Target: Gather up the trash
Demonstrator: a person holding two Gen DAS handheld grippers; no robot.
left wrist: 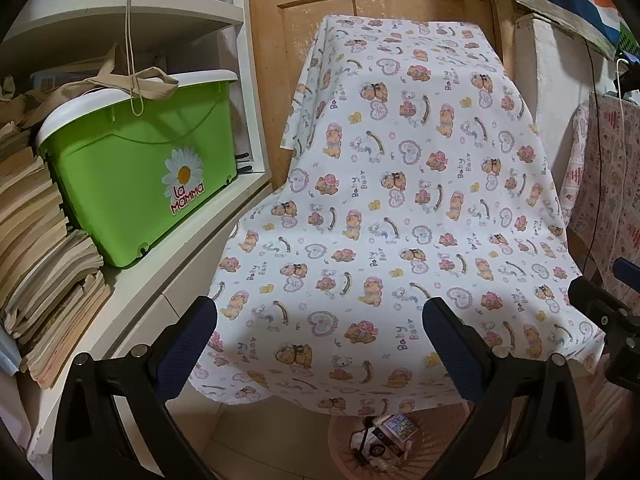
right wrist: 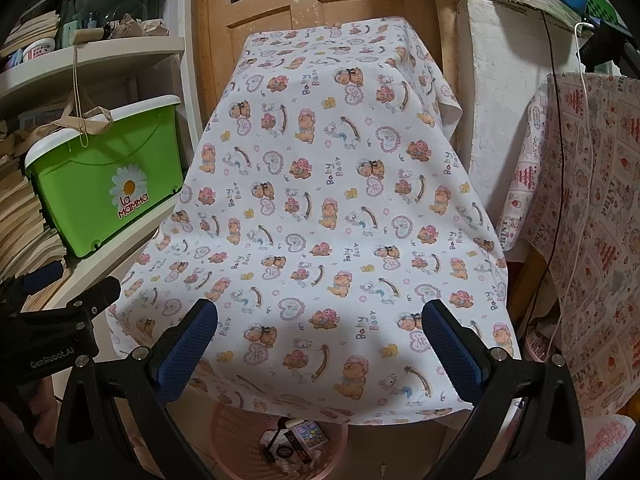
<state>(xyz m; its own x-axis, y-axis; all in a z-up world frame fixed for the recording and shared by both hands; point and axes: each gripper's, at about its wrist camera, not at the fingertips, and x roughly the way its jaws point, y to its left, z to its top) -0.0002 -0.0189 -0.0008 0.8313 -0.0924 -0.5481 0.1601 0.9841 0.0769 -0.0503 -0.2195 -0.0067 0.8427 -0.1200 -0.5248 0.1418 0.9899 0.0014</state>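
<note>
- Grippers side by side over the table, both facing a wooden door point(left wrist: 384, 12).
- Left gripper point(left wrist: 320, 316): 2 blue-padded fingers point(left wrist: 188, 344) spread wide, nothing between them.
- Right gripper point(right wrist: 320, 316): fingers point(right wrist: 452, 344) likewise spread wide, holding nothing; it shows at the right edge of the left view, and the left one at the left edge of the right view.
- Table under a white cloth point(right wrist: 320, 200) printed with bears and hearts; cloth top bare.
- Pink basket point(right wrist: 240, 440) on the floor below the cloth's near edge, partly hidden by it.
- Trash point(right wrist: 298, 440) lies inside the basket: a small printed box and crumpled pieces, too small to tell further.
- Green bin point(left wrist: 132, 168) with white lid and daisy sticker on the shelf to the left, stacked papers point(left wrist: 36, 240) beside it.
</note>
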